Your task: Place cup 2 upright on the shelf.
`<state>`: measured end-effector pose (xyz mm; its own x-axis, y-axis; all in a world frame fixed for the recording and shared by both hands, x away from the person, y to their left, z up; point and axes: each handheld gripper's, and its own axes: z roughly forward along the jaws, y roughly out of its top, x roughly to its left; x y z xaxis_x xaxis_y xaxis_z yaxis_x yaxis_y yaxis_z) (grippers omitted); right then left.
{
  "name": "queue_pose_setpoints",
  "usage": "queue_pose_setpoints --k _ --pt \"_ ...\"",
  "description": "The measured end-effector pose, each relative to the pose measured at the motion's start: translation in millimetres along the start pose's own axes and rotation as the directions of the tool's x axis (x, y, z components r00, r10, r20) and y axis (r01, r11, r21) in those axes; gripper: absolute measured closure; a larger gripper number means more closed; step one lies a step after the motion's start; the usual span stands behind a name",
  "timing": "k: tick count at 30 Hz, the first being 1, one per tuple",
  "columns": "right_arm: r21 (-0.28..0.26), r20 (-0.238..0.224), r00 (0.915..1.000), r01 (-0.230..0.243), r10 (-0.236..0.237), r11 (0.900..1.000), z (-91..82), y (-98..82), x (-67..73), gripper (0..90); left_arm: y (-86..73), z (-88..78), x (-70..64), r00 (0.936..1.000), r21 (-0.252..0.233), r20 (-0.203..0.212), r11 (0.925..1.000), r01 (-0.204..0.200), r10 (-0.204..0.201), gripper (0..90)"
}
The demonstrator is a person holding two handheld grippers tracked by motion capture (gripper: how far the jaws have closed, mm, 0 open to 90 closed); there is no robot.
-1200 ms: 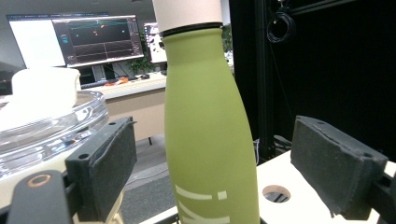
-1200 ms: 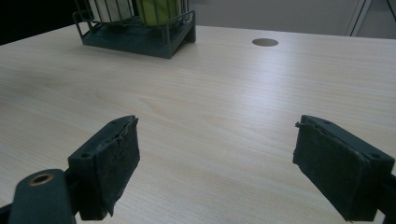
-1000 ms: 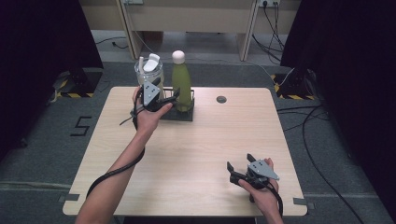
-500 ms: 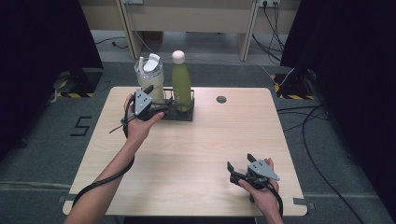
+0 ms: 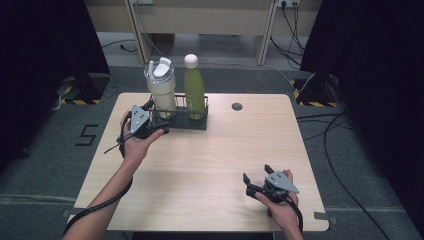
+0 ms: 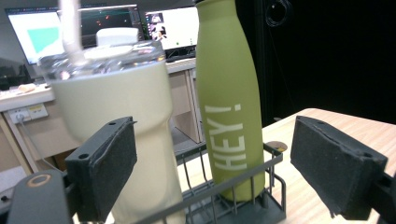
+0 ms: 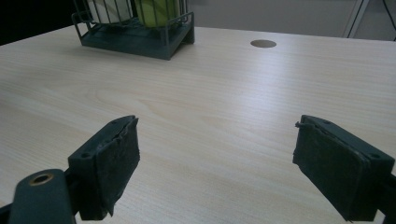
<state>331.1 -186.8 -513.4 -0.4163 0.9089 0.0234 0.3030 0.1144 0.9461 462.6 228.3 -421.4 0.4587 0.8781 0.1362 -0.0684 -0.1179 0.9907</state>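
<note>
Left hand-held gripper (image 5: 159, 121) gapes empty beside the wire rack (image 5: 197, 121); right hand-held gripper (image 5: 256, 181) gapes empty.

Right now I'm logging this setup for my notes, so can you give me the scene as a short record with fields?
surface: wooden table
rack: dark wire rack at the far left of the table
in rack: cream tumbler with straw and lid; green bottle reading "HEY!", upright beside it
left gripper: open, at the rack's left end, jaws apart before the tumbler and bottle
right gripper: open, low over the near right of the table, nothing between its jaws
</note>
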Motion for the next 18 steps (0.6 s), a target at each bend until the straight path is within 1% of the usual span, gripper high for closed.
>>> queue_pose_setpoints --k 3,10,18 --pt "0.002 0.001 1.0 0.001 -0.001 1.0 0.0 0.1 0.4 14.2 -5.2 -7.9 1.0 1.0 0.006 -0.002 1.0 0.0 0.0 14.0" --pt "-0.001 0.002 1.0 0.002 -0.002 1.0 -0.4 0.6 -0.2 14.2 -19.1 -27.5 0.8 0.9999 0.029 -0.001 0.9995 -0.015 0.015 14.0" --pt "0.003 0.004 1.0 0.002 -0.002 1.0 -0.3 0.2 0.2 14.2 -32.8 -49.3 2.4 0.9999 0.043 -0.009 0.9991 -0.005 0.005 14.0"
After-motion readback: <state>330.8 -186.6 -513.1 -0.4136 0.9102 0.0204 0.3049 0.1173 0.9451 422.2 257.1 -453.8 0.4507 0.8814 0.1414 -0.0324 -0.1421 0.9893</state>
